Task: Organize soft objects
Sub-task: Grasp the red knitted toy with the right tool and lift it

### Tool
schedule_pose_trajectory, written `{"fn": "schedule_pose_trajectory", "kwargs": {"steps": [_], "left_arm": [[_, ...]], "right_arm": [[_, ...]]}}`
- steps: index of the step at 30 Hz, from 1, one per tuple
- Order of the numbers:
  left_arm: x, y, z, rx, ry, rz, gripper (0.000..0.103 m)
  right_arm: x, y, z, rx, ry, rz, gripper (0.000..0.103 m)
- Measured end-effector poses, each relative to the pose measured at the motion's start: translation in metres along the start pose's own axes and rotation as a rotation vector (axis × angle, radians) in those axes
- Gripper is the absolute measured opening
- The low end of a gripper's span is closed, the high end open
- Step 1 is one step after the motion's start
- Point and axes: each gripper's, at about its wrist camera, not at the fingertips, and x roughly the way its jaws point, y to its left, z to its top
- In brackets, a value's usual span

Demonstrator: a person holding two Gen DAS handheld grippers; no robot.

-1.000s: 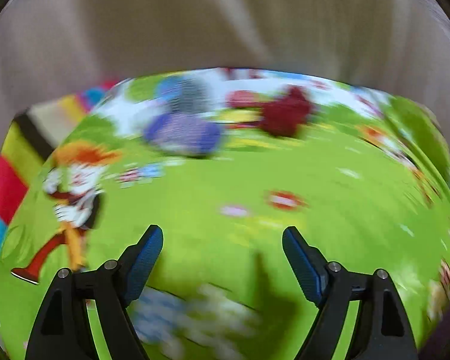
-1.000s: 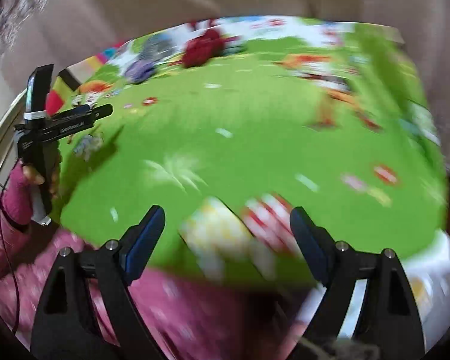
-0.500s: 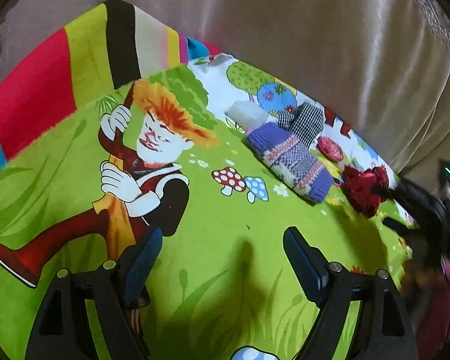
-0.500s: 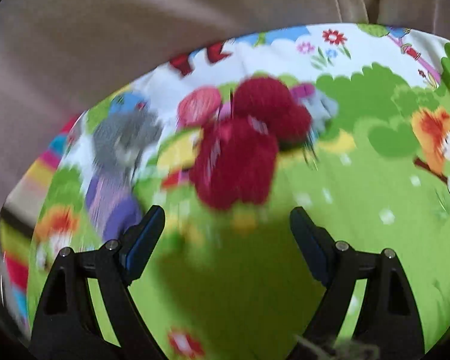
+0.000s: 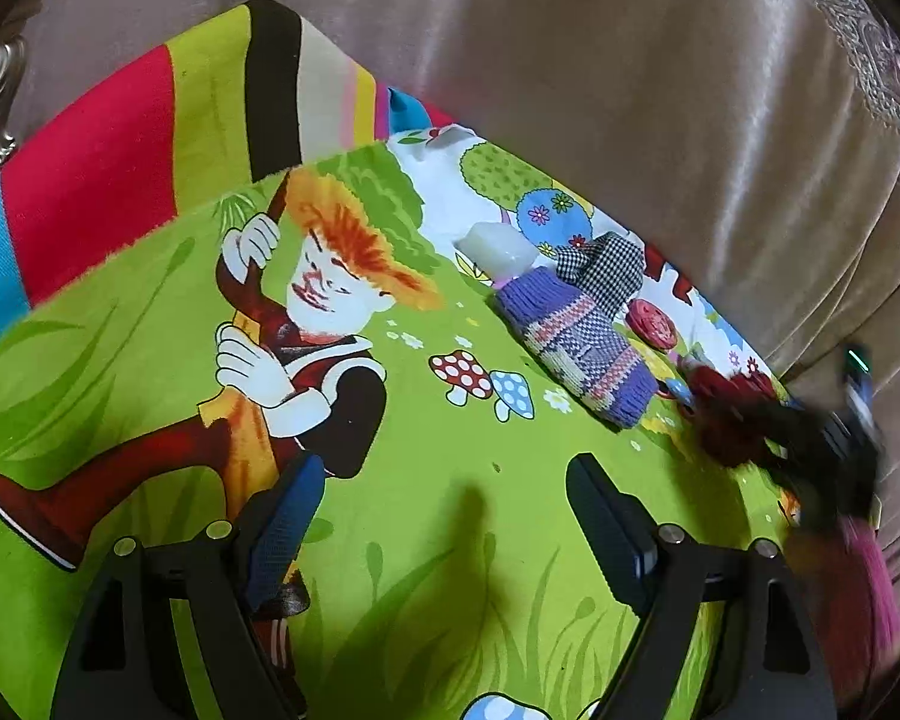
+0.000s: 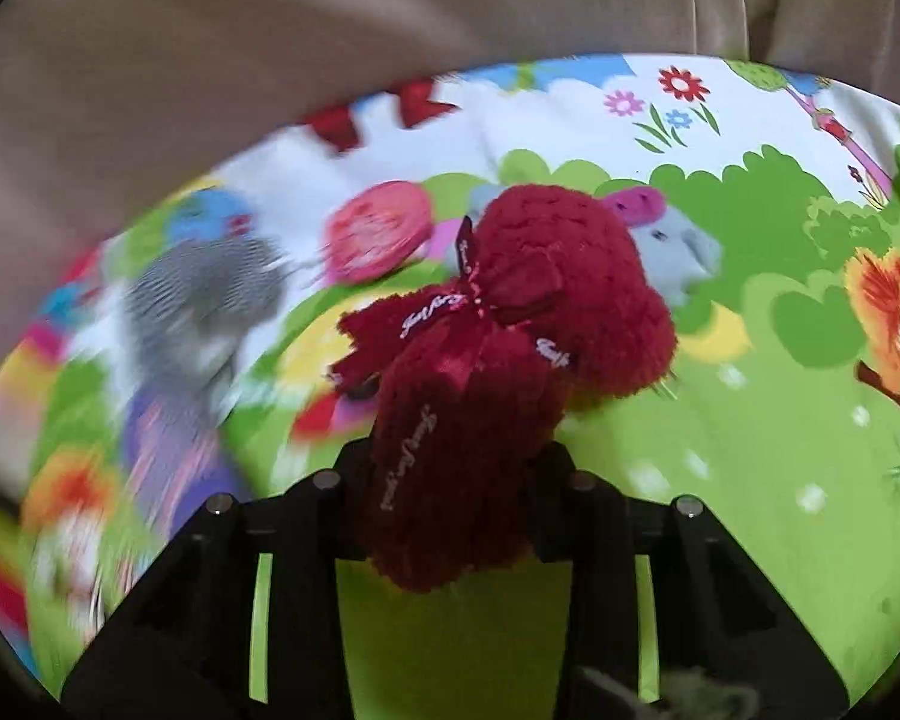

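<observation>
A dark red plush toy with a ribbon lies on the cartoon-print green blanket. My right gripper has its jaws closing, and the pads squeeze the toy's lower body from both sides. In the left wrist view the same red toy sits at the far right with the blurred right gripper on it. A purple knitted sock, a checkered cloth and a white soft lump lie together near the blanket's far edge. My left gripper hovers open over bare blanket, holding nothing.
A beige curtain hangs right behind the blanket's far edge. A striped multicolour cloth shows under the blanket at the upper left. A pink sleeve is at the right edge.
My right gripper swept across the blanket to the red plush toy, and its jaws came in around it. My left gripper rolled and shifted sideways, then held still.
</observation>
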Motion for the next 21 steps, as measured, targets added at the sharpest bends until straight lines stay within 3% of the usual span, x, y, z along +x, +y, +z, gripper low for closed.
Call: {"fn": "schedule_pose_trajectory", "kwargs": {"steps": [2,7,8,11,14,18,21], "left_arm": [[0.002,-0.002,0.0,0.01,0.008,0.005,0.084],[0.01,-0.012,-0.002,0.065,0.055,0.016,0.085],[0.011,-0.013,-0.002,0.07,0.061,0.02,0.085],[0.013,-0.014,-0.002,0.076,0.069,0.025,0.085],[0.013,-0.014,-0.003,0.081,0.072,0.026,0.086],[0.015,-0.017,-0.003,0.098,0.08,0.038,0.088],[0.019,-0.025,-0.004,0.133,0.094,0.081,0.089]], "right_arm": [[-0.028,-0.015,-0.024,-0.087,0.031,0.157,0.04],[-0.087,-0.046,-0.093,-0.394,0.187,0.275,0.046],[-0.09,-0.05,-0.1,-0.42,0.208,0.27,0.052],[-0.099,-0.063,-0.108,-0.421,0.195,0.219,0.081],[-0.095,-0.068,-0.105,-0.327,0.176,0.201,0.089],[-0.081,-0.07,-0.094,-0.109,0.165,0.18,0.098],[-0.077,-0.05,-0.097,-0.153,0.145,0.056,0.093]]}}
